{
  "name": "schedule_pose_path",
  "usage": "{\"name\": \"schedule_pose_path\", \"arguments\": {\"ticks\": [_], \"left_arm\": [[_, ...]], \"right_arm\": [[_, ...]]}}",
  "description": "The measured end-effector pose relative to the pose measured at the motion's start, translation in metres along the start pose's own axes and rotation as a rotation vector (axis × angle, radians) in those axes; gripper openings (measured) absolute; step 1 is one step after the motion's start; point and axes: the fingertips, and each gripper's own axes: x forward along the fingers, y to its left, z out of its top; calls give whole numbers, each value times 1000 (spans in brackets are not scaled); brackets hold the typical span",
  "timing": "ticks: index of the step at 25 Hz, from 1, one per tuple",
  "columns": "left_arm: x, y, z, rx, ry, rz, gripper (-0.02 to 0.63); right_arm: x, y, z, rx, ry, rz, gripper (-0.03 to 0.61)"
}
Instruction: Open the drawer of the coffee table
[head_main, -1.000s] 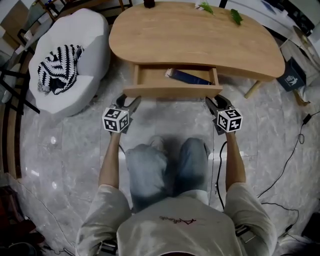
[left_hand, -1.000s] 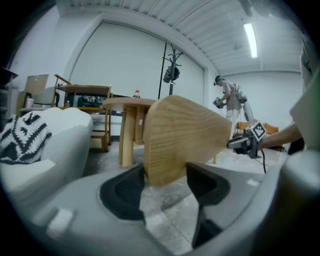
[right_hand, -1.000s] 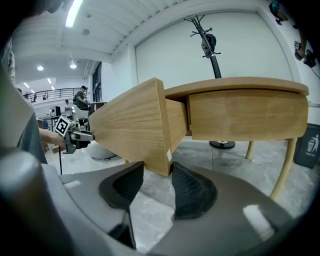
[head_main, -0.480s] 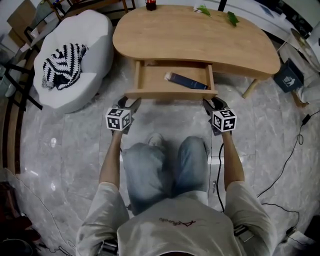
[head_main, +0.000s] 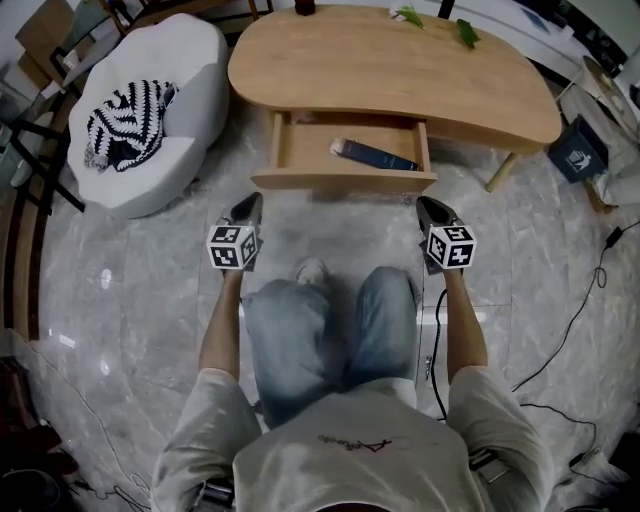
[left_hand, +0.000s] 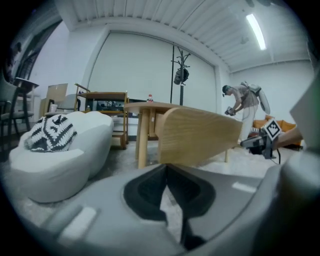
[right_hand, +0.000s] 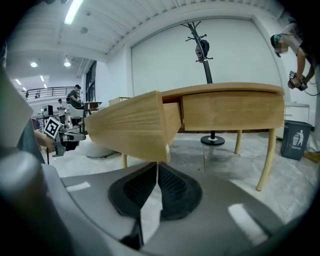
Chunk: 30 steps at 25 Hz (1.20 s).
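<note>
Drawer (head_main: 343, 181) stands open with a book (head_main: 375, 154) inside

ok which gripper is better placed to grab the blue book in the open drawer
Right, probably: the blue book lies in the right half of the drawer, its near end closest to the right gripper; the left gripper faces the bare side. Both grippers' jaws have just been closing, nothing between them.
</note>
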Motion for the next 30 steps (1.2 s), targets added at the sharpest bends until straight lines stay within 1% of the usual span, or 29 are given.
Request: {"name": "schedule_pose_path", "arguments": {"ticks": [1, 6, 9, 11, 13, 16, 19, 23, 26, 30], "left_arm": [[-2, 0, 0, 6, -10, 2, 3], [3, 1, -3, 14, -36, -19, 3], [20, 9, -7, 14, -23, -29, 3], [29, 17, -14, -1, 11, -34, 3], [29, 20, -23, -24, 71, -42, 2], [31, 21, -17, -66, 148, -56, 2], [25, 18, 3, -107, 199, -66, 2], [12, 14, 41, -156, 248, -69, 2], [-3, 9, 78, -188, 274, -68, 2], [-21, 3, 138, -215, 280, -66, 2]], "right_arm": [[0, 1, -2, 1, -4, -5, 5], [10, 10, -7, -3, -17, -7, 5], [30, 10, -10, -9, -2, -19, 5], [43, 12, -15, -4, 36, -25, 5], [47, 20, -24, 19, 100, -27, 5], [49, 29, -20, 42, 190, -22, 5], [41, 42, -2, 59, 265, -13, 5], [23, 58, 43, 110, 324, -8, 5], [7, 68, 83, 116, 363, 4, 5], [-10, 79, 142, 118, 390, 11, 3]]}}
